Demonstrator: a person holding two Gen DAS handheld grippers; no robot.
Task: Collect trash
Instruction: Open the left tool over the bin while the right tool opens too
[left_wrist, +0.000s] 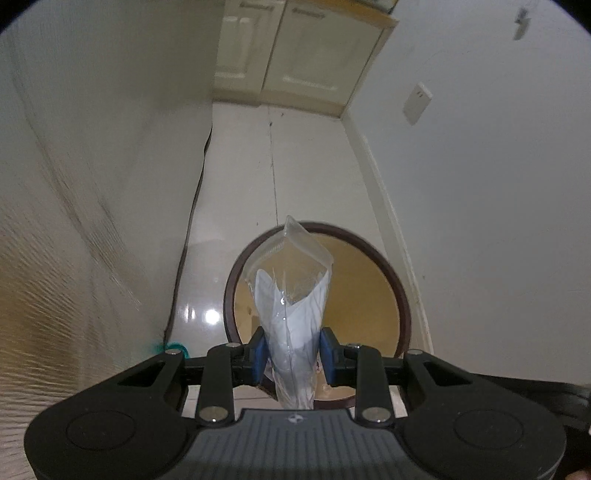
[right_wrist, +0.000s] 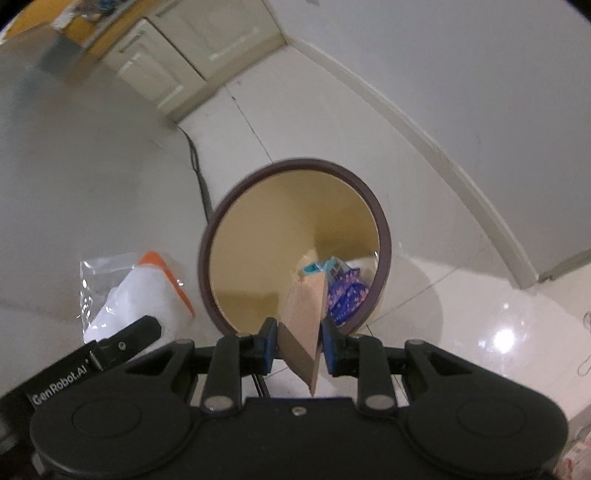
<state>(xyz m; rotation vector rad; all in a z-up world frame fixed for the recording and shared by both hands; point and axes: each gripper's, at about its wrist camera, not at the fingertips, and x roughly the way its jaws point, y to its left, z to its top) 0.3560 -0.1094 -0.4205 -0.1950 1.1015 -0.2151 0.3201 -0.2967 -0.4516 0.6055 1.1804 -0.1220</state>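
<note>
Below, a round bin with a dark brown rim and tan inner wall is standing on a glossy pale tiled floor, and both wrist views are looking steeply down at it.

From the left wrist view, the left gripper (left_wrist: 291, 354) is clenching a clear plastic bag (left_wrist: 291, 295) with white stuff inside. Its blue pads (left_wrist: 258, 354) are pressing on the bag from both sides. The bag is sticking up toward twelve o'clock, its clear sealed tip overlapping the far rim of the bin (left_wrist: 400, 295). The bin is lying just beyond the fingers, its mouth spreading toward two o'clock of them. A white wall (left_wrist: 92, 184) is filling the nine o'clock side, a dark cable (left_wrist: 192, 221) is running along its foot, and cream cabinet doors (left_wrist: 288, 51) are showing at twelve o'clock.

From the right wrist view, the left gripper's black body is poking in at eight o'clock, with the same bag (right_wrist: 140, 295) visible there, showing an orange edge, just outside the bin at its nine o'clock. The right gripper (right_wrist: 299, 350) is grasping a brown cardboard piece (right_wrist: 303, 321), which is standing on edge between the blue pads (right_wrist: 267, 350) and pointing toward twelve o'clock. Its upper corner is overlapping the mouth of the bin (right_wrist: 207, 266). Inside the bin, at four o'clock, colourful wrappers (right_wrist: 343, 291) in blue and purple are lying against the wall. A pale baseboard (right_wrist: 443, 155) is curving across the two o'clock side.
</note>
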